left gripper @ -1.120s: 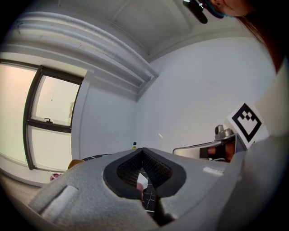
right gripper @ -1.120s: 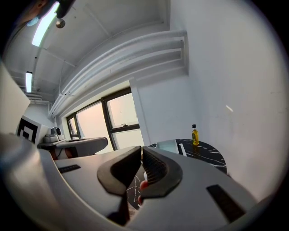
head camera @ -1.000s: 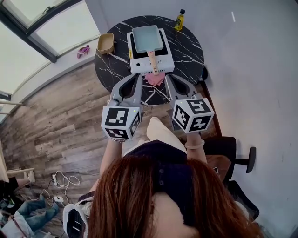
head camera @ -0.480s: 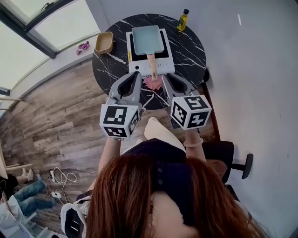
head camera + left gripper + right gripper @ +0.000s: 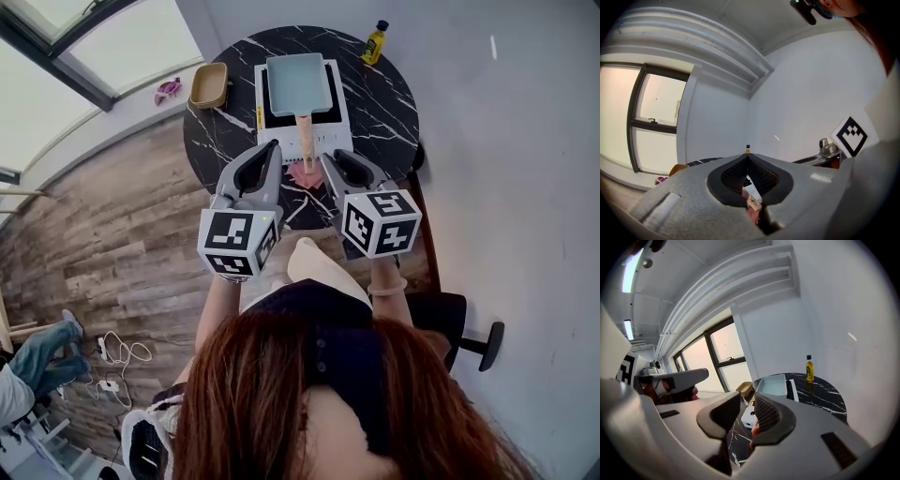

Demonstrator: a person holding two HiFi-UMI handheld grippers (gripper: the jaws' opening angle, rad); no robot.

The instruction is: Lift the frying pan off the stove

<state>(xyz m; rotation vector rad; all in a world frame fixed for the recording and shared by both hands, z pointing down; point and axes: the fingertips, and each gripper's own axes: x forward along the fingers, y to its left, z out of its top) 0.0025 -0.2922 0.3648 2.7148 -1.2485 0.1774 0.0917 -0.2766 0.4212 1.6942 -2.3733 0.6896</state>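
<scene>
A pale blue rectangular frying pan (image 5: pixel 296 82) sits on the white stove (image 5: pixel 330 112) on the round black marble table (image 5: pixel 384 103). Its wooden handle (image 5: pixel 306 141) points toward me. My left gripper (image 5: pixel 274 147) is shut and empty, just left of the handle's end. My right gripper (image 5: pixel 329 157) hangs just right of the handle; its jaws have just been opening, with nothing between them. In the right gripper view the right gripper (image 5: pixel 747 406) frames the stove (image 5: pixel 750 419), with the pan (image 5: pixel 774 384) beyond. In the left gripper view the left gripper (image 5: pixel 748 158) points at the handle (image 5: pixel 753 203).
A pink cloth (image 5: pixel 302 174) lies in front of the stove. A yellow oil bottle (image 5: pixel 375 42) stands at the table's far right edge. A wooden tray (image 5: pixel 210 86) sits at the left edge. A dark chair (image 5: pixel 459 319) stands at my right, by the white wall.
Both grippers have moved forward toward the stove and the pan's handle. The right gripper's tips now reach level with the handle's end.
</scene>
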